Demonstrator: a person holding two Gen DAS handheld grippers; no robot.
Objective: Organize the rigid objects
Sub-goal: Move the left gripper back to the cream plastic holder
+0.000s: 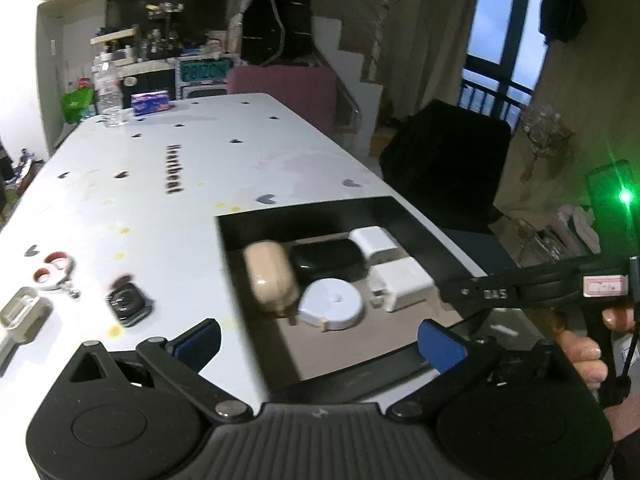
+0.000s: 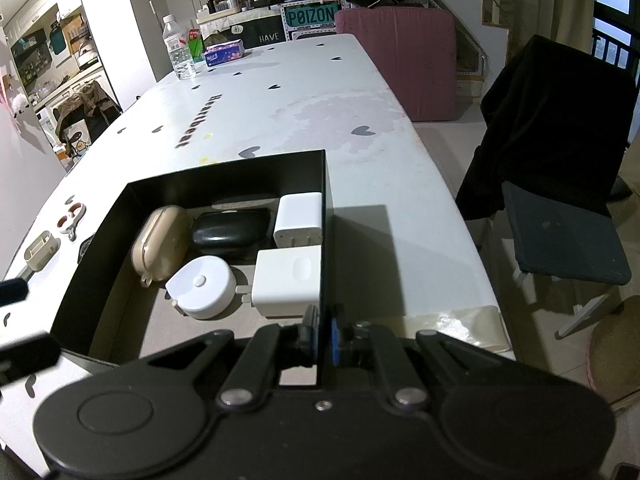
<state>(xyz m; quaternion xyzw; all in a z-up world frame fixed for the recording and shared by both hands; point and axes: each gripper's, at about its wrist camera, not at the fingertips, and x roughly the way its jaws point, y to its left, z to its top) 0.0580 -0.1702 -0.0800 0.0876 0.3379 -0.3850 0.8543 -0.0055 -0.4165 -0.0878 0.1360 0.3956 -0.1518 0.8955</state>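
Note:
A black box (image 2: 326, 216) on the white table holds a beige earbud case (image 2: 162, 242), a black case (image 2: 230, 230), a round white tape measure (image 2: 200, 288) and two white chargers (image 2: 298, 220) (image 2: 288, 280). My right gripper (image 2: 325, 334) is shut on the box's right wall near its front corner. My left gripper (image 1: 320, 342) stands wide open above the box's (image 1: 416, 216) near left corner, pads pressing on nothing. Left of the box lie a black watch-like piece (image 1: 128, 304), a white piece with red rings (image 1: 54, 270) and a beige clear piece (image 1: 22, 312).
A water bottle (image 2: 178, 50) and a tissue pack (image 2: 224, 54) stand at the table's far end. Beyond the far end is a pink cushion (image 2: 396, 60). A chair draped in dark cloth (image 2: 560, 128) stands past the table's right edge. A hand (image 1: 584, 352) holds the right gripper's handle.

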